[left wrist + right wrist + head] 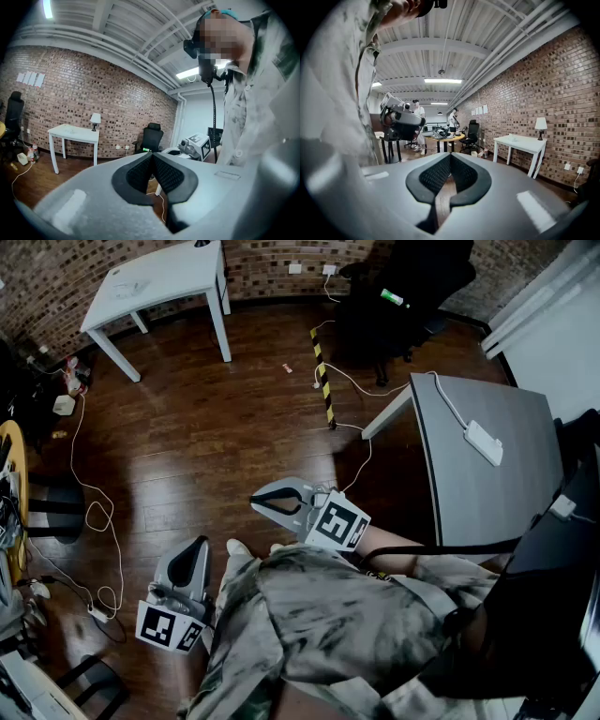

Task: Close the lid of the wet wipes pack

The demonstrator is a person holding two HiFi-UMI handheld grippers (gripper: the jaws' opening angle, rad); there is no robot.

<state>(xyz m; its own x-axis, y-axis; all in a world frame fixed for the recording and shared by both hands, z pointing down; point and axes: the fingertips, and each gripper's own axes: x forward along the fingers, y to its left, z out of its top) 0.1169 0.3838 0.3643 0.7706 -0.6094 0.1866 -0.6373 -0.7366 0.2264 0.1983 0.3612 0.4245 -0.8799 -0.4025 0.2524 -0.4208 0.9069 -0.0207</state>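
- Both claws are clenched with nothing in them: the left gripper has its jaws pressed together tip to tip, and the right gripper has its jaws closed the same way.
- Each is held close against the person's patterned shirt, above the wooden floor and off the near corner of the grey desk.
- Of the two, the right gripper is nearer the grey desk, while the left gripper is farther from it, on the other side of the person.
- On the grey desk lies a white oblong block with a cable.
- Beyond the desk's far end stands a black office chair; a white table stands well apart from the desk, by the brick wall.
- Where the wet wipes pack lies cannot be told from these views.
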